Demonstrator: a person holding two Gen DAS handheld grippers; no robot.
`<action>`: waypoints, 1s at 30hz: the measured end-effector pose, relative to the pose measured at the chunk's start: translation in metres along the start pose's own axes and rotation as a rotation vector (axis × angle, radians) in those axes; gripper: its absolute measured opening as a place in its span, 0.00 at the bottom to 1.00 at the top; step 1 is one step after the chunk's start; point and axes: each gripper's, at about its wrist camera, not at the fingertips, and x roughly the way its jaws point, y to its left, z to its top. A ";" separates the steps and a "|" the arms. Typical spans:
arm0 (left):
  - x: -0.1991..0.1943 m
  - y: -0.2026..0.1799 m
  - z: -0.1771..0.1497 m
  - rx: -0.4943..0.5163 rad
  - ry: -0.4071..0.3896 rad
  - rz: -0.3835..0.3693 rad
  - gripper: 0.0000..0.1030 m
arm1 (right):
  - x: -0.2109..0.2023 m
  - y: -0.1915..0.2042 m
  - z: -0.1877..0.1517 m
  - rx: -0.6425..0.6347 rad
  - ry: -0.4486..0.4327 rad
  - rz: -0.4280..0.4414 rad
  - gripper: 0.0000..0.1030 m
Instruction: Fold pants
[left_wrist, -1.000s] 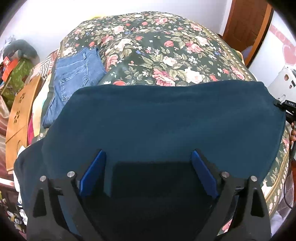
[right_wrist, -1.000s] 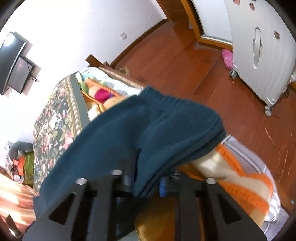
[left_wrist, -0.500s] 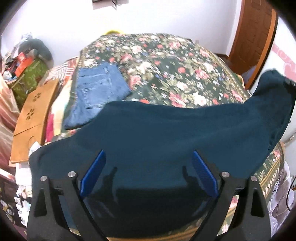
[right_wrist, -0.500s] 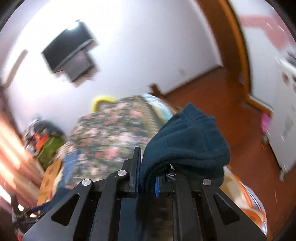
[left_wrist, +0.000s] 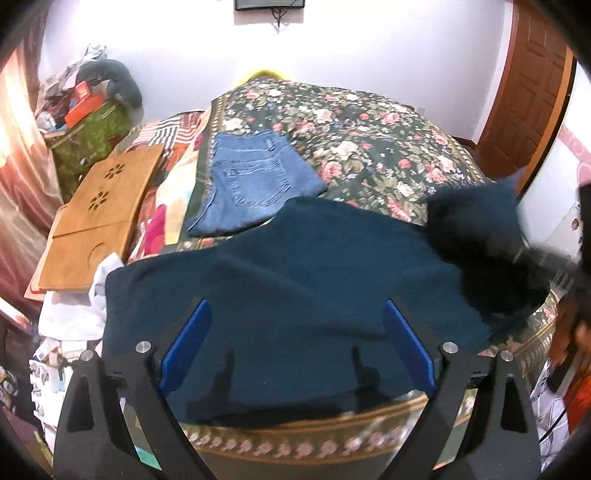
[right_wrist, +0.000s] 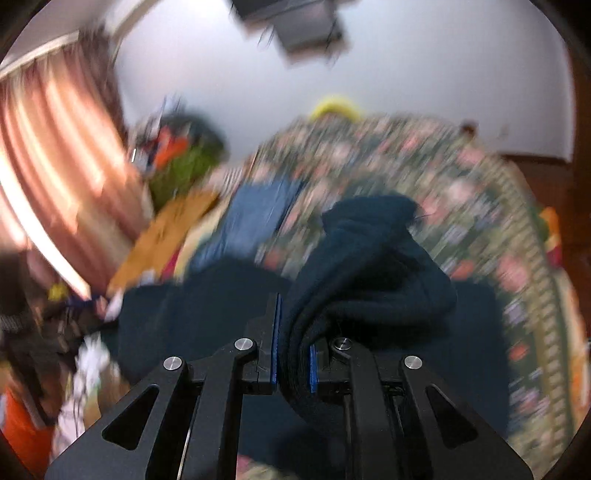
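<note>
Covering the bed's dark floral quilt (left_wrist: 369, 147), the dark teal fleece pants (left_wrist: 295, 295) lie half-folded beside folded blue denim jeans (left_wrist: 251, 184); the right hand-held gripper (right_wrist: 293, 354) clamps one bunched end, the left hand-held gripper (left_wrist: 295, 350) gapes empty above them.
</note>
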 end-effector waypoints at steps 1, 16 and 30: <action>0.001 0.003 -0.002 -0.006 0.005 0.000 0.92 | 0.007 0.001 -0.008 -0.002 0.046 0.012 0.12; 0.002 -0.052 0.039 0.044 -0.027 -0.112 0.92 | -0.056 -0.003 -0.015 -0.086 0.009 -0.101 0.43; 0.074 -0.194 0.029 0.269 0.145 -0.145 0.98 | -0.074 -0.097 -0.048 0.133 -0.007 -0.281 0.43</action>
